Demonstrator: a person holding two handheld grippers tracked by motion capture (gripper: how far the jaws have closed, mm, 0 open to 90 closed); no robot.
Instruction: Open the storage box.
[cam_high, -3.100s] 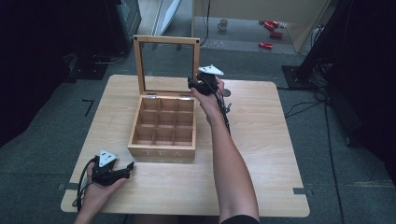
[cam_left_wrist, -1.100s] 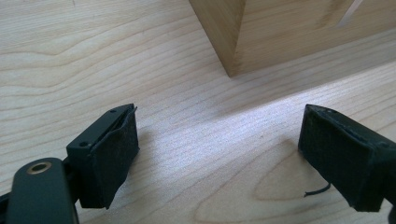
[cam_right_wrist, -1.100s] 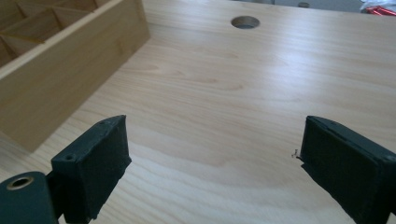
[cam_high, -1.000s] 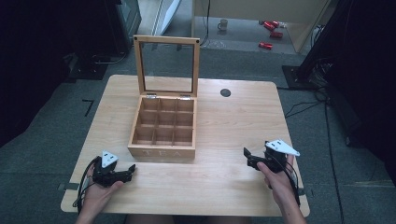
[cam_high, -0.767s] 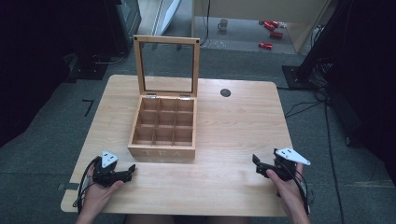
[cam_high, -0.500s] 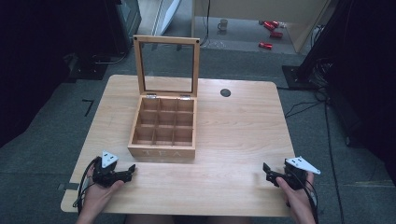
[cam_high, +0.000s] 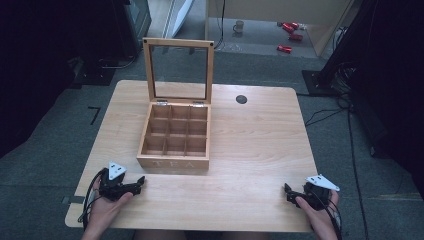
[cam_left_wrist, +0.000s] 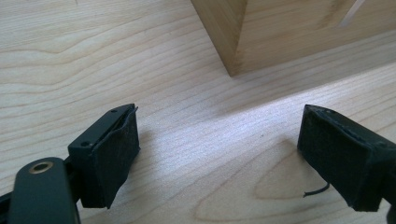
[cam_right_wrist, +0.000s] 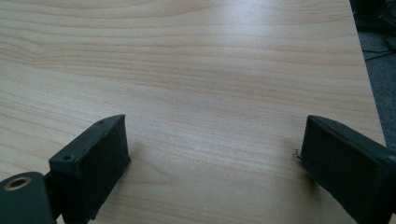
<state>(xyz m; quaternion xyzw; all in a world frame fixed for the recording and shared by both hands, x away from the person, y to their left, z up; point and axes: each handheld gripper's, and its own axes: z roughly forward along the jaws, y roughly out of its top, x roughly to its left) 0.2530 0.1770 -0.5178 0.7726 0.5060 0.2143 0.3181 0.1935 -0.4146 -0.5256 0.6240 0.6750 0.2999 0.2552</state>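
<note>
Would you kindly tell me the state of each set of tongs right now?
Left tongs: open, holding nothing, near the tea box.
Right tongs: open, holding nothing.

A: Beyond the table (cam_high: 260, 150) we see a grey carpeted floor (cam_high: 250, 65). What lies on it at the far side?

B: We note a mug (cam_high: 240, 25) and three red objects (cam_high: 289, 35) near a pale wooden panel (cam_high: 280, 10). At right, black cables (cam_high: 340, 107) run beside a dark stand base (cam_high: 320, 80).

A: And on the table itself?

B: We find a round black grommet (cam_high: 241, 99) near its far edge. At left, a black mark (cam_high: 94, 115) sits on the floor.
</note>
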